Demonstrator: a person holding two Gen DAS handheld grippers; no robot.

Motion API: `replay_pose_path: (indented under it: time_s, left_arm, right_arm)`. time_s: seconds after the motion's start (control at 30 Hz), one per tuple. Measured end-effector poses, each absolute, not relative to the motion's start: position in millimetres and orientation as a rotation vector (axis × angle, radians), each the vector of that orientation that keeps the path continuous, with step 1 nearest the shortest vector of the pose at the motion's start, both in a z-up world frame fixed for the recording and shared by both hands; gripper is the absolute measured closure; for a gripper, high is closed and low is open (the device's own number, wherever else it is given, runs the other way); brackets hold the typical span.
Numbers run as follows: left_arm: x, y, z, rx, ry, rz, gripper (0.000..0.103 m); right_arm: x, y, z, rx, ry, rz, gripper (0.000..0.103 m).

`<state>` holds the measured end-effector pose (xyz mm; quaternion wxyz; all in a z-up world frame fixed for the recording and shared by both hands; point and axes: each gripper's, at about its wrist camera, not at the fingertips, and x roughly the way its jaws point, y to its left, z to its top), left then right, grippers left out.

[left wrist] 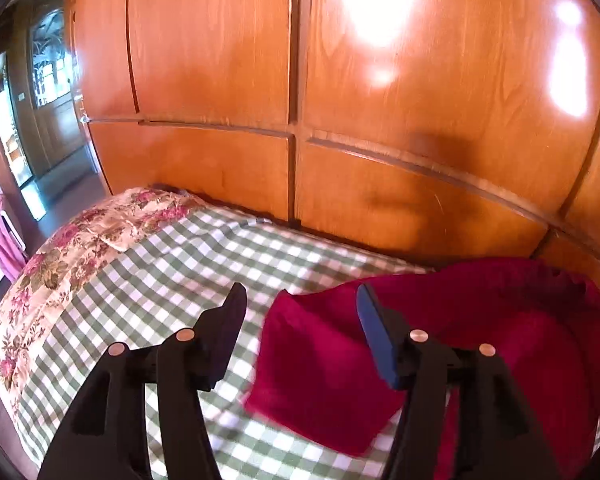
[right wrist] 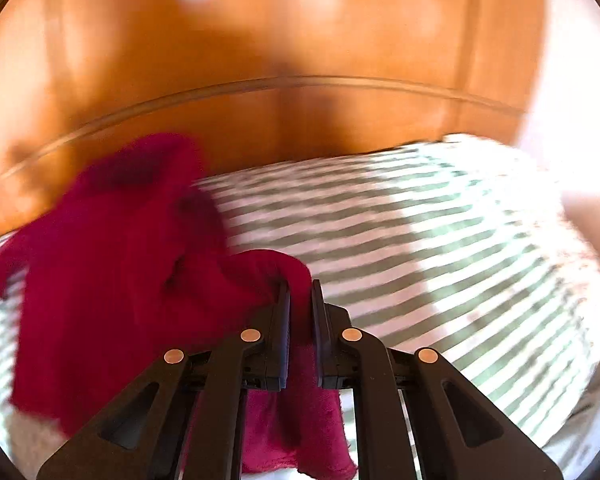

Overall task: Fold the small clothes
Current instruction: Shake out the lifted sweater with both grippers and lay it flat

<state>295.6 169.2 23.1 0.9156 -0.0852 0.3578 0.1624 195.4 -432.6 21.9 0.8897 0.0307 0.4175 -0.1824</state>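
Glossy orange wood-panelled wall [left wrist: 220,60] backs a bed under a green-and-white checked cotton bedspread [left wrist: 172,264] with a floral quilted border [left wrist: 60,264]. Crimson fleecy small garment [left wrist: 480,340] lies rumpled on the checks beside the wall. Left gripper [left wrist: 302,300] spread wide, holding nothing; right gripper [right wrist: 301,292] pinching the garment's edge, the cloth draped below.

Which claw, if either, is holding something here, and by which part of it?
The right claw is shut on the red cloth, pinching a bunched fold at its edge. The left claw is open and holds nothing.
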Motion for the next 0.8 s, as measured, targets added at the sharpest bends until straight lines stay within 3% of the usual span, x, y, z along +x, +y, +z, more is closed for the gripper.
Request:
replay_pose_path:
  time_s: [0.13,0.17,0.2,0.23,0.27,0.37,0.53,0.63,0.67,0.7,0.73,0.8]
  left_arm:
    - [266,154,8,-0.198,0.784,0.198,0.044]
    - [255,147,1,-0.202,0.800,0.149,0.044]
    - [246,140,-5,-0.216,0.817,0.107,0.041]
    - [237,134,-13,-0.235,0.841,0.061,0.040]
    - [228,128,-21,-0.251,0.868,0.019,0.040]
    - [198,111,-52,-0.332,0.953,-0.097,0.040]
    - [171,87,-88,-0.455,1.036,-0.220,0.040]
    - [167,71,-101,-0.443,1.071,-0.230,0.043]
    - [166,64,-100,-0.406,1.061,-0.224,0.048]
    - [167,57,-98,-0.376,1.062,-0.240,0.076]
    - [168,52,-99,-0.366,1.082,-0.264,0.094]
    - [167,44,-95,-0.337,1.074,-0.257,0.095]
  right_arm:
    - [237,-487,19,0.019,0.850,-0.552,0.091]
    - [247,-499,20,0.027,0.852,-0.570,0.071]
    - [252,-505,19,0.040,0.855,-0.592,0.038]
    - [252,-508,23,0.063,0.836,-0.616,0.029]
    - [249,-505,27,0.079,0.810,-0.614,0.027]
    - [232,-482,25,0.146,0.822,-0.464,0.027]
    - [184,-427,-25,0.314,0.996,-0.133,0.027]
    - [167,-408,-67,0.401,1.112,-0.081,0.031]
    - [163,-401,-75,0.403,1.120,-0.087,0.031]
    - [160,-394,-74,0.376,1.099,-0.101,0.038]
    - [160,-388,-73,0.362,1.099,-0.103,0.046]
    - [162,-381,-69,0.383,1.120,-0.063,0.083]
